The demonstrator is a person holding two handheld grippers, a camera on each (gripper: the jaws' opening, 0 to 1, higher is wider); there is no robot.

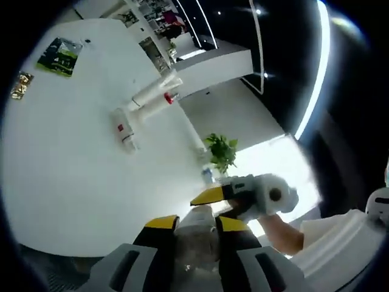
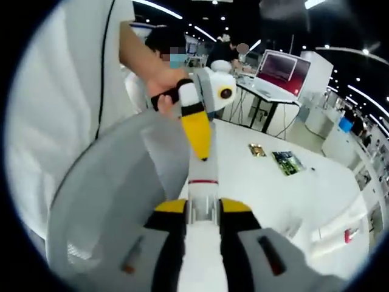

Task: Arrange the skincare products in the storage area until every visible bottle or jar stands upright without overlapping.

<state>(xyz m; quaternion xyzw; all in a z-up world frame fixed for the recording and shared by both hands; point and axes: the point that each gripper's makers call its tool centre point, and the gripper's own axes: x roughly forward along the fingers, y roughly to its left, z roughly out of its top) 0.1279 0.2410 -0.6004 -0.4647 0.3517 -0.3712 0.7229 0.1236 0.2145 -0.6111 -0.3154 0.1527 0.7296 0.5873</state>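
Both grippers clamped on bottles, held up off the white table [image 1: 73, 170].

Left gripper [image 1: 197, 224] has its yellow-tipped jaws pressed on a clear bottle [image 1: 196, 234], lifted near the table's edge; right gripper [image 2: 203, 208] pinches a white bottle with a red band [image 2: 202, 194], jaws narrow. Further in on the table, two white tubes [image 1: 152, 97] and a white bottle [image 1: 124, 131] lie on their sides, close together. Beyond them, well apart at the table's far edge, a green packet [image 1: 59, 56] and a gold packet [image 1: 20, 85] lie flat.
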